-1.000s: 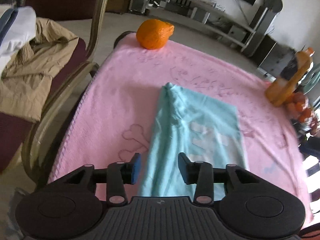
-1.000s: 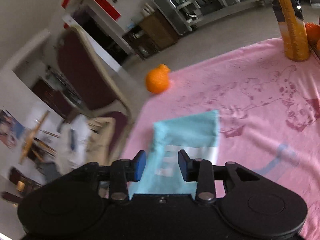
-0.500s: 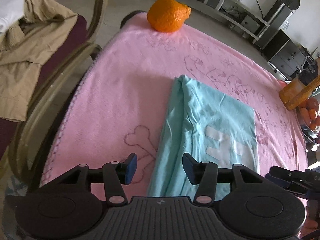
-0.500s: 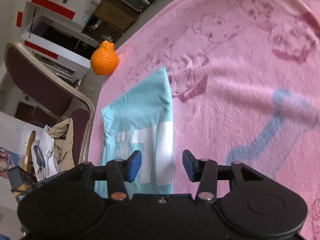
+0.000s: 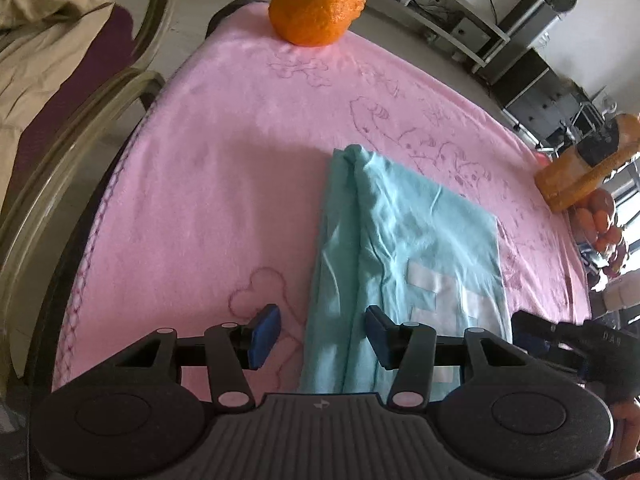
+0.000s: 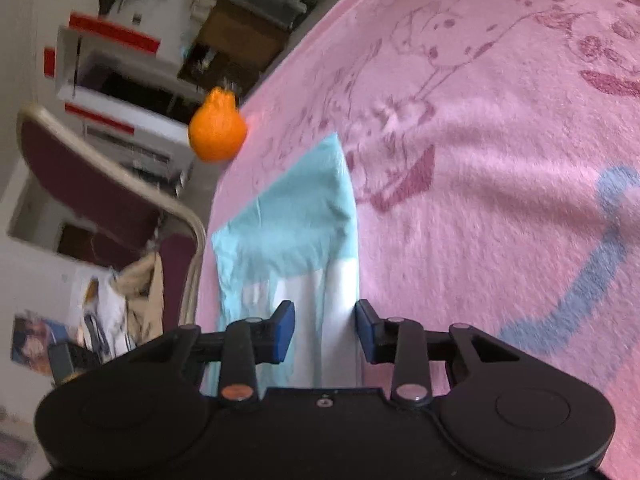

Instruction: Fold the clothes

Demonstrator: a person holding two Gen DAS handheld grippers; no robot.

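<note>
A teal shirt (image 5: 404,240) with a white print lies folded into a long strip on the pink blanket (image 5: 224,184). My left gripper (image 5: 320,336) is open just above the shirt's near end, and the shirt's left edge lies between its jaws. My right gripper (image 6: 324,330) hangs low over the near right edge of the shirt (image 6: 292,224). Its jaws are closing, with the white print between them, and the pads do not press the cloth. The right gripper (image 5: 524,332) also shows at the right of the left wrist view.
An orange fruit (image 5: 316,10) sits at the blanket's far edge. A maroon chair (image 5: 60,152) with a beige garment (image 5: 36,52) stands left of the table. An orange bottle (image 5: 584,176) and small fruits stand at the right edge. Pink blanket (image 6: 480,200) lies bare to the right.
My left gripper tilted down toward the shirt's near end and its jaws widened. My right gripper dropped and rolled to the shirt's right edge; its jaws widened, then narrowed.
</note>
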